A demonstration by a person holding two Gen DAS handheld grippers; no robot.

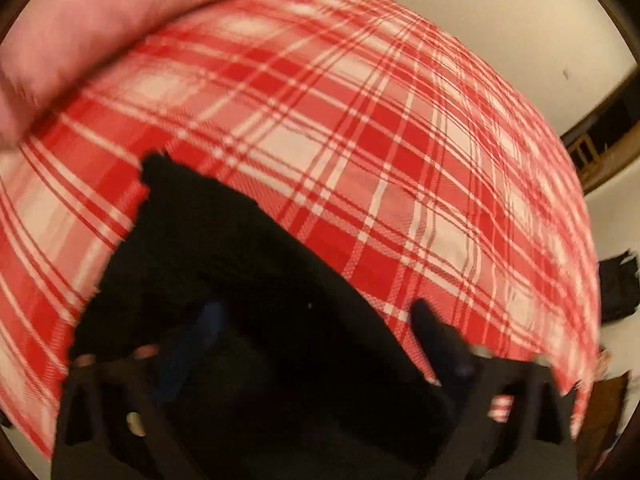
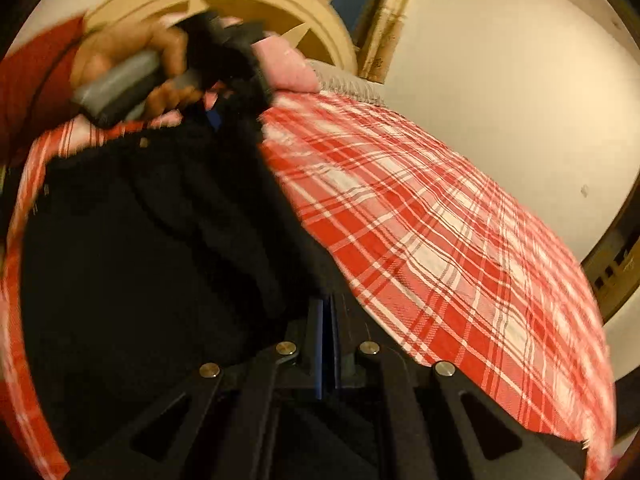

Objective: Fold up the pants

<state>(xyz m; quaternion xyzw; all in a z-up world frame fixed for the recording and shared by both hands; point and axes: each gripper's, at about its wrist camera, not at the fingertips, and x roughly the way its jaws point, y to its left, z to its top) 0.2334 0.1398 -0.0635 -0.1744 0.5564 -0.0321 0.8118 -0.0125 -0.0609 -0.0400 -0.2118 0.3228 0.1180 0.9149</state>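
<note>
Pants (image 2: 152, 240) blurred, hiding left tongs (image 1: 320, 344).

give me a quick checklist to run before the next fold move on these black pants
1. Right gripper shut on black pants: ok, fingers together with fabric at them.
2. Left gripper grip: cannot tell, fingers apart, dark and blurred.
3. Pants on plaid cloth: ok.
4. Pants flat: not ok, bunched in ridges.
5. Pink pillow off the pants: ok.
6. Images sharp: not ok, motion blur.
</note>
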